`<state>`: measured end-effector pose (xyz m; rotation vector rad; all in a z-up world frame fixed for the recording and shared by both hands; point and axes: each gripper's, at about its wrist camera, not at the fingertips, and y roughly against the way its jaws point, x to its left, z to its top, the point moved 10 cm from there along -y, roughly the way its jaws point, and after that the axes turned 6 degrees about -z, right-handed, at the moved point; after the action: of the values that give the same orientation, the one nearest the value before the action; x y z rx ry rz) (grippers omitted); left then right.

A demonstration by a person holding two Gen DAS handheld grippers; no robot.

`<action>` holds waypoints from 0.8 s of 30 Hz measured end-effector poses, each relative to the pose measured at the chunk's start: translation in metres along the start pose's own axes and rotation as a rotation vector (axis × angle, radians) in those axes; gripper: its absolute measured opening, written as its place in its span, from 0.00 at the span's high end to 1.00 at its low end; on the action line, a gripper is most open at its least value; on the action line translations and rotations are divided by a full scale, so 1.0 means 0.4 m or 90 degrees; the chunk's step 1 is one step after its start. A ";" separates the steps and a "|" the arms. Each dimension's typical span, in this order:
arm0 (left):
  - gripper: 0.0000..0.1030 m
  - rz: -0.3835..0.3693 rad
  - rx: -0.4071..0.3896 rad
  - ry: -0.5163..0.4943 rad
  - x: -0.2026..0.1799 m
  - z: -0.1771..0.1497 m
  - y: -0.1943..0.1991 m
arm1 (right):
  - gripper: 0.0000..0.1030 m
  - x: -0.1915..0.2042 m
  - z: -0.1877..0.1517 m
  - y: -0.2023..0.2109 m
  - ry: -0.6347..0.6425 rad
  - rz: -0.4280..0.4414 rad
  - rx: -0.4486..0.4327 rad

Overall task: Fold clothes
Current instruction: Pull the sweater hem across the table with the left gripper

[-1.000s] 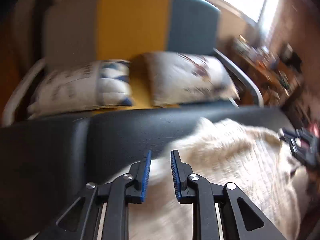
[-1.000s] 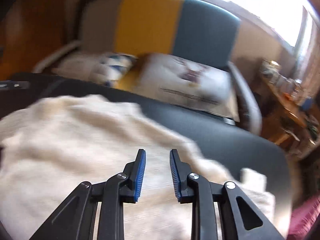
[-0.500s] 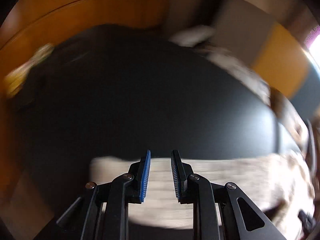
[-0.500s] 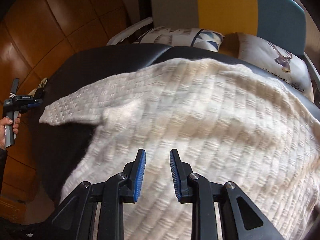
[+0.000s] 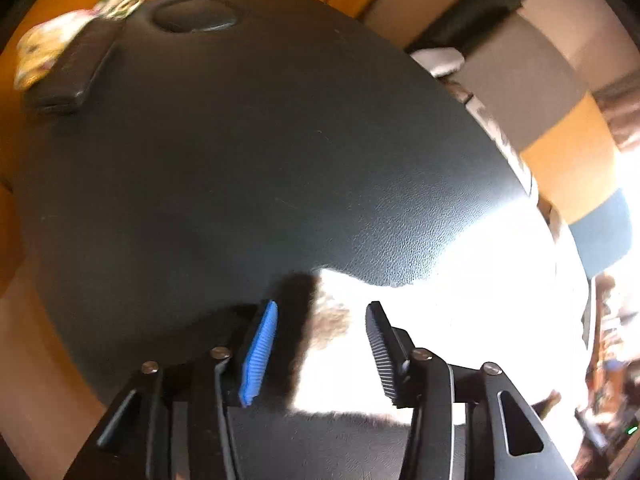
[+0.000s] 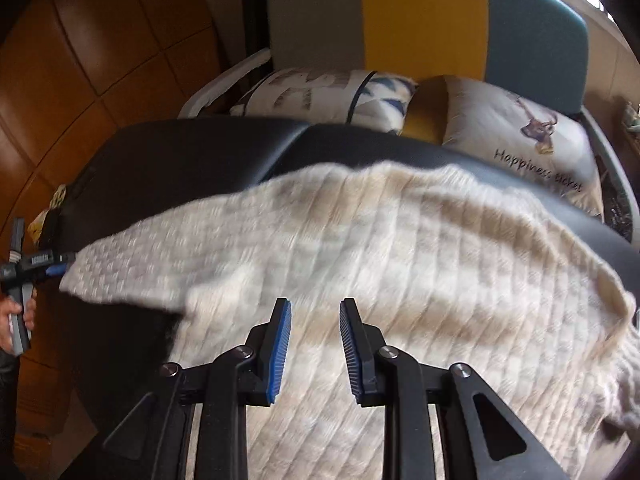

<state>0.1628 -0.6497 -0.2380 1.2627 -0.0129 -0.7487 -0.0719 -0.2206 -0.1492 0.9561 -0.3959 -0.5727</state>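
While the black padded table carries it, the cream knit sweater sprawls soft and floppy — best pinched at a sleeve edge. Left gripper, jaws just opening, straddles that tip unpinched; right gripper hovers, slightly parted, empty.

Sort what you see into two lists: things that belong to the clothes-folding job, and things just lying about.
Job: cream knitted garment; dark padded table; left tongs; right tongs.

Lying about: deer cushion; patterned cushion; striped chair.

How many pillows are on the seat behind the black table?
2: a triangle-print pillow on the left, a deer-print pillow on the right. The table edge may hide others.
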 end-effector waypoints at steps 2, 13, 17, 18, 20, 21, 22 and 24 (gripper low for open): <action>0.51 0.046 -0.006 -0.061 -0.023 -0.005 -0.008 | 0.76 -0.020 0.042 -0.010 0.000 -0.009 -0.012; 0.90 0.034 -0.177 0.016 -0.038 0.062 0.129 | 0.76 -0.036 0.133 -0.295 0.049 -0.077 0.080; 0.90 0.071 -0.186 0.014 -0.041 0.085 0.118 | 0.76 -0.046 0.197 -0.334 0.014 -0.123 0.050; 0.90 0.074 -0.180 0.016 -0.039 0.098 0.102 | 0.76 -0.051 0.205 -0.339 -0.006 -0.123 0.056; 0.90 0.084 -0.180 0.015 -0.070 0.153 0.052 | 0.72 -0.044 0.207 -0.335 -0.024 -0.084 0.083; 0.90 0.086 -0.180 0.007 -0.077 0.170 0.039 | 0.72 -0.043 0.207 -0.325 -0.026 -0.063 0.093; 0.90 0.086 -0.179 -0.003 -0.078 0.182 0.030 | 0.72 -0.046 0.212 -0.313 -0.032 -0.052 0.089; 0.90 0.088 -0.171 -0.022 -0.078 0.194 0.017 | 0.72 -0.029 0.230 -0.288 -0.034 0.000 0.069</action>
<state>0.1110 -0.6993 -0.1940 0.9822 -0.0262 -0.6303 -0.1640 -0.3246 -0.1995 1.0465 -0.4784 -0.5827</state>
